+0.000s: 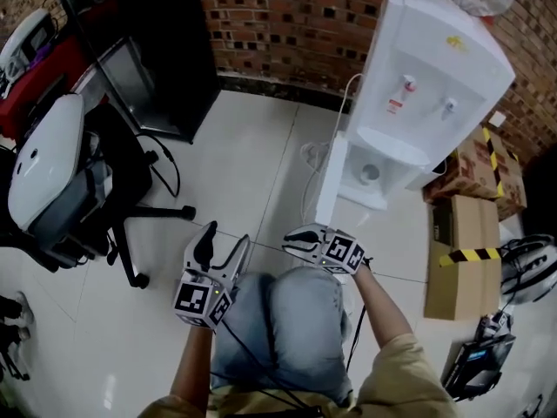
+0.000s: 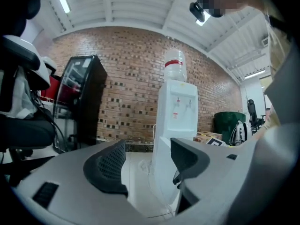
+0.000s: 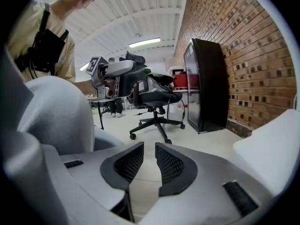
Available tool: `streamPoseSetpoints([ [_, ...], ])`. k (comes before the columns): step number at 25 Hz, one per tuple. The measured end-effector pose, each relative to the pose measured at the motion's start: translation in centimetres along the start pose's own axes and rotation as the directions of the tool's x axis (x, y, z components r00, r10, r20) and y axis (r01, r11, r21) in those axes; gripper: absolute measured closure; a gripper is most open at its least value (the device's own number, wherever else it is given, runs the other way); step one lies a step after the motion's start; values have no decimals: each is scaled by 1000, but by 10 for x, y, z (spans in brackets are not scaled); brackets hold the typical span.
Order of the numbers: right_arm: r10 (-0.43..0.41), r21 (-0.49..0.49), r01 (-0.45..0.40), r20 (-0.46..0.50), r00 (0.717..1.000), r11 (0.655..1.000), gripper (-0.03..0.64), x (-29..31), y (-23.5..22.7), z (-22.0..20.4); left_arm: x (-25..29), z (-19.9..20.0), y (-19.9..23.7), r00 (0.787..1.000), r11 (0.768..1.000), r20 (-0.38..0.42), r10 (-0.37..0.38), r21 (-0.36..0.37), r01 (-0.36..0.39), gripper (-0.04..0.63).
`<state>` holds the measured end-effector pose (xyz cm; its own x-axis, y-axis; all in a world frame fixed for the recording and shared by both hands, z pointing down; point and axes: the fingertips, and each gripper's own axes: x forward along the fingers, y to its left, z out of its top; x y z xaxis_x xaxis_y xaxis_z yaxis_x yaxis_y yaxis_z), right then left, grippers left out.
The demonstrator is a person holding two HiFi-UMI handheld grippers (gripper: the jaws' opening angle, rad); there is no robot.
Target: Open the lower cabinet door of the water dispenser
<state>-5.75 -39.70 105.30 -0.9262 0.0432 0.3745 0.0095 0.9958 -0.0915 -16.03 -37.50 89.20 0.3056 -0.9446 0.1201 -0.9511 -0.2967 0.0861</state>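
The white water dispenser [image 1: 426, 77] stands against the brick wall at the upper right, and shows again as the dispenser [image 2: 177, 109] in the left gripper view. Its lower cabinet door [image 1: 330, 181] stands swung out to the left, so the compartment [image 1: 372, 174] behind it is exposed. My right gripper [image 1: 292, 242] hovers over the floor just short of the door's edge, shut with nothing between its pads [image 3: 169, 165]. To its left, my left gripper [image 1: 224, 246] is open and empty, pointing toward the dispenser with the open door [image 2: 159, 172] between its fingers [image 2: 110, 165].
Cardboard boxes [image 1: 466, 259] with yellow-black tape lie right of the dispenser. An office chair [image 1: 61, 172] and a black cabinet [image 1: 152, 59] stand at the left, also in the right gripper view as chair [image 3: 152, 90] and cabinet [image 3: 206, 83]. A white cable [image 1: 313, 159] trails on the floor.
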Motion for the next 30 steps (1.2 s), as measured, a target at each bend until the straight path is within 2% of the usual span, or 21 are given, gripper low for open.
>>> streamPoseSetpoints([
  [4,56,13,-57,109,992,998,514,52,-13,39,-16,-7,25,997,997,-11,81,-15,-81,304],
  [8,72,134,-118,310,948,984,509,67,-23,86,-4,15,16,995,995,-12,95,-27,-95,304],
  [10,115,125,-165,335,935,978,509,48,-12,101,5,28,10,996,995,-24,90,-36,-91,304],
  [12,111,99,-147,299,948,984,509,16,-5,106,16,39,4,996,995,-39,83,-58,-85,304],
  [13,71,110,-104,271,960,988,509,-6,-8,108,25,51,-6,997,995,-52,65,-69,-69,304],
  [15,-64,194,19,230,971,981,509,-60,-23,117,42,87,-33,996,997,-84,11,-75,-17,304],
  [17,-198,299,129,214,956,945,508,-118,-29,140,50,132,-63,993,996,-112,-46,-79,37,304],
  [19,-303,362,216,202,931,907,506,-178,-23,183,53,185,-90,987,992,-127,-103,-84,93,304],
  [21,-401,393,303,194,895,868,505,-237,-13,236,52,246,-121,975,981,-132,-177,-101,164,304],
  [23,-497,408,399,169,851,821,466,-290,9,290,38,302,-154,956,962,-138,-257,-124,241,304],
  [25,-587,407,494,141,797,769,412,-334,39,349,14,357,-184,932,943,-151,-328,-114,314,304],
  [26,-633,404,541,136,762,738,382,-354,55,382,0,387,-196,921,933,-155,-358,-100,346,304],
  [28,-738,407,641,139,661,651,377,-393,91,448,-35,443,-214,901,914,-155,-406,-75,399,304],
  [30,-837,434,724,160,524,536,375,-431,133,505,-71,487,-228,882,893,-139,-450,-45,449,304],
])
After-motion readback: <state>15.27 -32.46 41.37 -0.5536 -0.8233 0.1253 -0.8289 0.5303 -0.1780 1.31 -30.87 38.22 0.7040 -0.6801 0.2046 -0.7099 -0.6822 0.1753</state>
